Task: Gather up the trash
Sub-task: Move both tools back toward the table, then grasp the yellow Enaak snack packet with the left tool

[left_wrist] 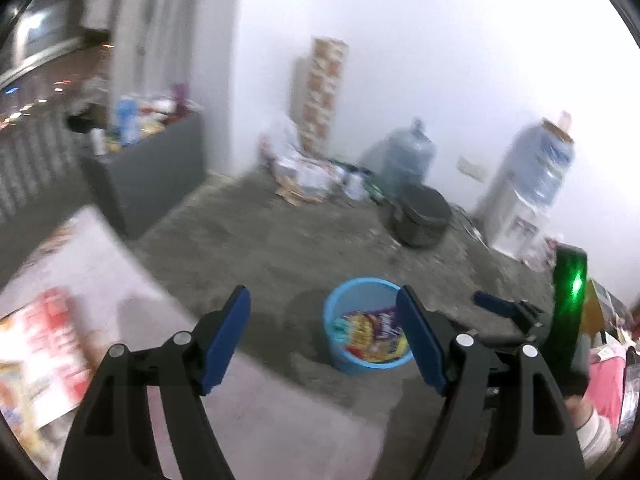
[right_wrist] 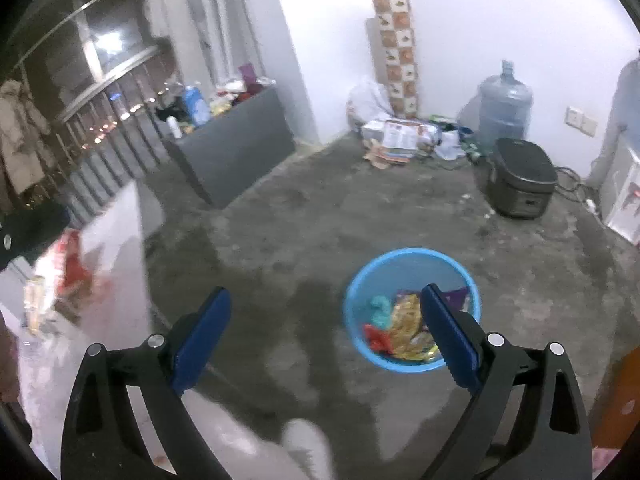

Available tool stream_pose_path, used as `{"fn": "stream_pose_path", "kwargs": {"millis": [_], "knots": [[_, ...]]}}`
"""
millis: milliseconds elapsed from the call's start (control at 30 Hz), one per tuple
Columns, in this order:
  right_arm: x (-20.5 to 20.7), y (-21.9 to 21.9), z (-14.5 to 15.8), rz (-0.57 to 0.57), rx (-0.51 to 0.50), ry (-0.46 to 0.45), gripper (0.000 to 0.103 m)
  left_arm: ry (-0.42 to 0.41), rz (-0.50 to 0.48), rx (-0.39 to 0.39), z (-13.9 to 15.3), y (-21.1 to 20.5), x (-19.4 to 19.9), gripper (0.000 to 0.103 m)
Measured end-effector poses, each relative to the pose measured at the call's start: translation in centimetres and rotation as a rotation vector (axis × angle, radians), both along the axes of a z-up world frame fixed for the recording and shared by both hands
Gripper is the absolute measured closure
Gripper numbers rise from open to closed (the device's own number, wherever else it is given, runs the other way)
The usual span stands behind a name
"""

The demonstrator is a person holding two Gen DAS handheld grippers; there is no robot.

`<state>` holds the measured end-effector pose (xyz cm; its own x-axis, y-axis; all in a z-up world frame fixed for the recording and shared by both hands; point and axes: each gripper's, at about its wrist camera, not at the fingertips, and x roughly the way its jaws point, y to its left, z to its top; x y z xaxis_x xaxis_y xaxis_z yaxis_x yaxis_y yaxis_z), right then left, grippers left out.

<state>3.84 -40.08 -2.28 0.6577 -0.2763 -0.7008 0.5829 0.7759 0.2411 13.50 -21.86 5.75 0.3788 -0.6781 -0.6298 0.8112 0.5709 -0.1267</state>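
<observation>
- My left gripper (left_wrist: 324,340) stands wide apart, blue pads bare, nothing between them.
- My right gripper (right_wrist: 326,338) is just as wide and grips nothing either.
- The blue bucket (left_wrist: 340,304) sits on the grey floor (left_wrist: 260,240); in the left view it shows between my fingers, close to the right-hand pad, and in the right view it lies at about 1 o'clock, partly behind the right-hand finger.
- Inside the bucket I see crumpled wrappers (right_wrist: 404,328): yellow and purple snack bags, a teal scrap and a red one (print too blurred to read). They cover the bottom and stay well below the rim.
- At 9 o'clock in the left view a pale table (left_wrist: 132,280) carries a red-and-white printed packet (left_wrist: 44,344), blurred; I cannot tell what it is.
- At 10 o'clock a dark grey cabinet (right_wrist: 236,152) is loaded on top with bottles and bright clutter.
- Against the far wall at 12 o'clock stand a tall patterned carton (right_wrist: 396,52) and, at its foot, a heap of bags and boxes (right_wrist: 400,134).
- At 1 o'clock an empty-looking water jug (right_wrist: 504,106) stands beside a black lidded cooker (right_wrist: 520,180).
- At 2 o'clock in the left view a water dispenser (left_wrist: 528,184) carries its own jug.
</observation>
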Motion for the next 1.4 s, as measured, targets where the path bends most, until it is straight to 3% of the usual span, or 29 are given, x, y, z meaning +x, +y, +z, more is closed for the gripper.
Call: {"fn": "stream_pose_path", "kwargs": {"millis": [233, 333, 467, 767, 1000, 1300, 1400], "knots": [[2.0, 2.7, 1.5, 0.129, 0.168, -0.111, 0.014, -0.106, 0.327, -0.014, 2.3, 15.0, 1.0, 0.029], [4.1, 4.3, 1.9, 0.208, 0.207, -0.108, 0.018, -0.105, 0.448, -0.042, 2.2, 20.8, 1.1, 0.029], [6.9, 6.1, 2.1, 0.29, 0.263, -0.094, 0.023, -0.076, 0.525, -0.082, 1.2, 25.2, 1.0, 0.029], [11.1, 10.4, 1.6, 0.38, 0.295, -0.003, 0.031, 0.034, 0.479, -0.123, -2.7, 25.8, 1.2, 0.029], [13.2, 12.4, 0.4, 0.406, 0.315, 0.076, 0.039, -0.012, 0.492, -0.092, -4.1, 25.7, 2.6, 0.029], [16.0, 12.8, -1.7, 0.394, 0.326, 0.154, 0.046, 0.028, 0.567, -0.066, -4.8, 28.4, 8.7, 0.029], [16.6, 12.7, -2.2, 0.382, 0.323, 0.174, 0.046, 0.083, 0.58, -0.051, -5.4, 28.9, 11.5, 0.029]]}}
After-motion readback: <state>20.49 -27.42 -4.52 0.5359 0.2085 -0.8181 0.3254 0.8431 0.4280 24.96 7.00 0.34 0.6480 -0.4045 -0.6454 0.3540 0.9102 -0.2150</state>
